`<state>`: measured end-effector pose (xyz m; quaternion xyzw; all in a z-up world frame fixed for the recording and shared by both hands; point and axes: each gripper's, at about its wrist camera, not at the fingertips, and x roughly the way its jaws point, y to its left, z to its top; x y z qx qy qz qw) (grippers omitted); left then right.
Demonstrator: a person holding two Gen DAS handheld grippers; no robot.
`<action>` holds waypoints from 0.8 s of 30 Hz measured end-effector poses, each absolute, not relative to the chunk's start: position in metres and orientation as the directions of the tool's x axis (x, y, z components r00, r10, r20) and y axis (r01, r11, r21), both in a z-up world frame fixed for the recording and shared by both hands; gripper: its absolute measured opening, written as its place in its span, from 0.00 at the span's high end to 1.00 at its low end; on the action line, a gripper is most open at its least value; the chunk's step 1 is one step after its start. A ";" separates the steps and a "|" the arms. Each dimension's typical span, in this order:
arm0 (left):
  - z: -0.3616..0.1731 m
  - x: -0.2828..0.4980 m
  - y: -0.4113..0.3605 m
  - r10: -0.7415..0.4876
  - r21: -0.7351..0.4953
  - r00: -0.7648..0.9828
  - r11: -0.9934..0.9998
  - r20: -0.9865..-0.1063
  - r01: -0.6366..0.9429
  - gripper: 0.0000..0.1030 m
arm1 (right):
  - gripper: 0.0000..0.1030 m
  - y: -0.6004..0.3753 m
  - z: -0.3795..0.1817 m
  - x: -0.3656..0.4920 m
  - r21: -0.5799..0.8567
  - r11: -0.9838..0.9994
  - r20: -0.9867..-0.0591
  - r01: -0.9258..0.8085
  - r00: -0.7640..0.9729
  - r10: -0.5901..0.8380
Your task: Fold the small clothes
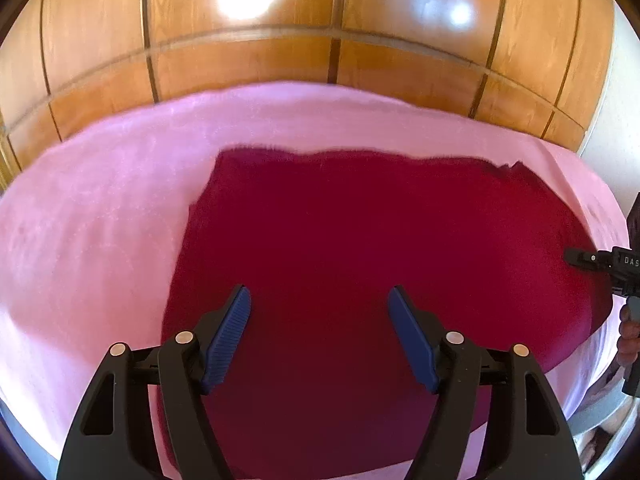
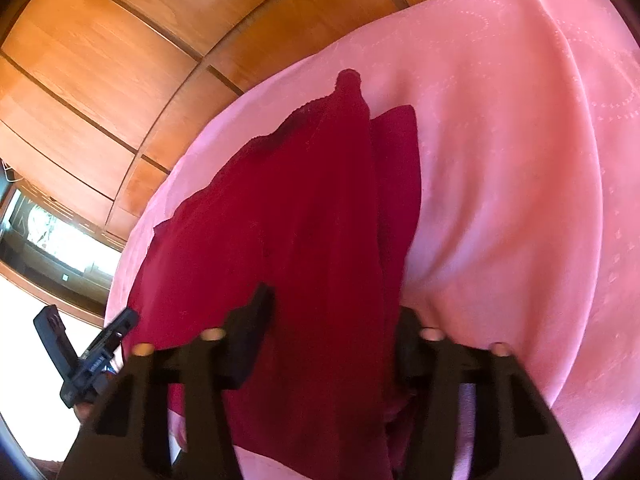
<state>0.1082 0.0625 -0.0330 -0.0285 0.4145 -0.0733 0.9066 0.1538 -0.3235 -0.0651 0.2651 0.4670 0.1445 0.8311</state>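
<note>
Left claw [image 1: 319, 300] is hanging open over the dark red garment [image 1: 360, 248], gripping nothing. Right claw [image 2: 336, 304] is straddling a raised ridge of it; whether the pads pinch, cannot tell. Risk: catching the pink cover [image 1: 100, 208] too, or layers slipping. Garment soft, matte, scalloped edge, filling frame centre; glossy wood panels [image 1: 240, 60] above.
</note>
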 end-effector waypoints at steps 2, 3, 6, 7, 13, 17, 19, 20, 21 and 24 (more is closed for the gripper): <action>-0.034 0.108 0.071 -0.189 -0.161 0.637 0.982 -0.748 0.102 0.37 | 0.69 -0.320 -0.060 0.153 0.570 0.821 -0.704 0.005 0.518 0.486; -0.033 0.108 0.075 -0.204 -0.185 0.633 0.978 -0.747 0.096 0.41 | 0.71 -0.319 -0.055 0.152 0.568 0.823 -0.703 0.002 0.521 0.484; -0.037 0.112 0.088 -0.251 -0.255 0.609 0.964 -0.753 0.082 0.48 | 0.73 -0.310 -0.035 0.148 0.605 0.795 -0.661 -0.028 0.540 0.522; -0.038 0.115 0.090 -0.259 -0.266 0.603 0.961 -0.754 0.080 0.50 | 0.73 -0.307 -0.028 0.148 0.616 0.787 -0.647 -0.040 0.545 0.534; -0.044 0.122 0.101 -0.342 -0.361 0.581 0.928 -0.738 0.088 0.51 | 0.78 -0.234 0.033 0.151 0.657 0.720 -0.536 -0.225 0.533 0.655; -0.041 0.117 0.124 -0.463 -0.512 0.572 0.855 -0.677 0.086 0.51 | 0.80 -0.143 0.056 0.165 0.624 0.688 -0.526 -0.372 0.451 0.721; -0.038 0.111 0.140 -0.500 -0.568 0.578 0.820 -0.645 0.075 0.50 | 0.81 -0.101 0.053 0.172 0.600 0.689 -0.556 -0.406 0.409 0.724; -0.034 0.105 0.154 -0.507 -0.596 0.596 0.801 -0.623 0.058 0.50 | 0.81 -0.084 0.049 0.174 0.588 0.691 -0.571 -0.421 0.390 0.723; -0.032 0.099 0.167 -0.507 -0.616 0.614 0.786 -0.605 0.043 0.50 | 0.81 -0.068 0.044 0.177 0.578 0.694 -0.588 -0.430 0.371 0.719; -0.028 0.081 0.199 -0.490 -0.642 0.647 0.766 -0.584 0.001 0.51 | 0.81 -0.022 0.021 0.185 0.562 0.714 -0.644 -0.417 0.321 0.695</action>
